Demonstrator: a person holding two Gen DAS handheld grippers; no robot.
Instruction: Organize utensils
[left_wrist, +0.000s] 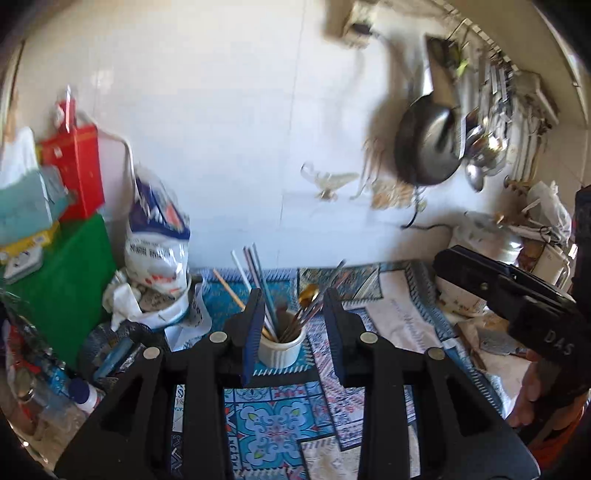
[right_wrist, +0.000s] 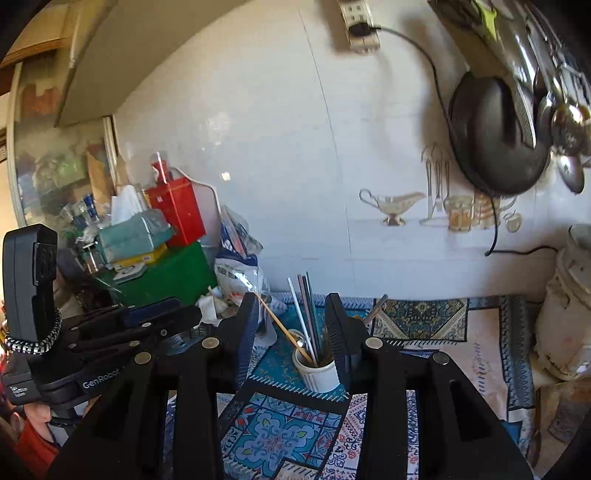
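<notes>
Nearest in the left wrist view, the left tongs (left_wrist: 291, 325) stand partly spread with nothing between the pads; the white ribbed cup (left_wrist: 282, 349) seen in the gap is beyond the tips, not gripped. In the right wrist view the right tongs (right_wrist: 293, 332) are likewise spread and empty, framing the same cup (right_wrist: 317, 371) from a little to one side. Each device shows in the other's view: the right one at the right edge of the left view, a hand (left_wrist: 532, 391) beneath it, and the left one low at the left of the right view.

The cup stands on the patterned cloth (right_wrist: 277, 439) covering the table, toward its back edge near the tiled wall. It already holds the utensils: several chopsticks (left_wrist: 255, 273) leaning left and upright, plus a gold-coloured spoon (left_wrist: 308, 295) and darker sticks leaning right. I can see no loose utensil on the cloth nearby (the far right is cluttered and blurred), so the sorting looks about finished.

If this is the withdrawal, the sound course is to lift both tongs clear of the leaning sticks, which would tip the light cup if snagged. Beyond, a dark pan (right_wrist: 495, 140) and ladles hang on the wall.
</notes>
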